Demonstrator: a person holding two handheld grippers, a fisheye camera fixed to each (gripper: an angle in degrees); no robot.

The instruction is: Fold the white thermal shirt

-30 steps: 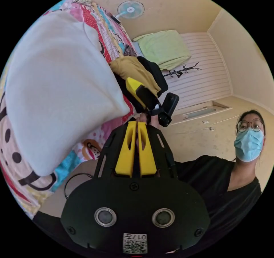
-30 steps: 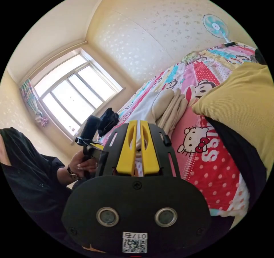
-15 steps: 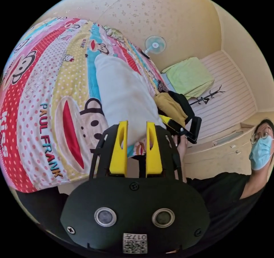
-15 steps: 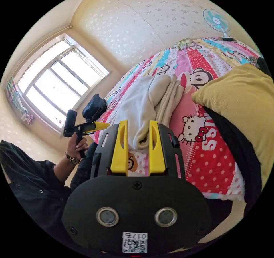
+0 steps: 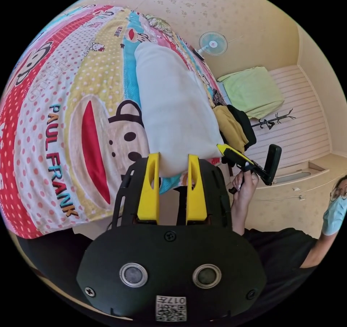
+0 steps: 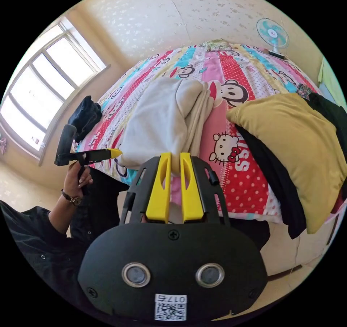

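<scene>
The white thermal shirt [image 5: 170, 99] lies folded in a long stack on the cartoon bedcover [image 5: 54, 99]. My left gripper [image 5: 174, 156] stands open at the shirt's near end, its jaws apart on either side of the edge. In the right gripper view the shirt [image 6: 155, 120] shows several folded layers. My right gripper [image 6: 175, 154] has its jaws close together, with the shirt's near edge showing in the narrow gap; whether they press it is unclear. Each view also catches the other gripper held in a hand: the right gripper [image 5: 231, 152] and the left gripper [image 6: 108, 154].
A mustard garment [image 6: 300, 142] lies on a black one [image 6: 267, 175] to the shirt's right, at the bed's edge. A dark bundle [image 6: 85, 115] sits near the window [image 6: 43, 88]. A fan [image 6: 273, 34] stands beyond the bed. The person [image 5: 282, 247] stands close by.
A second ago both grippers were shut on the lifted shirt. They laid it on the bed and opened. Since then the right jaws have narrowed and both grippers sit slightly further back.
</scene>
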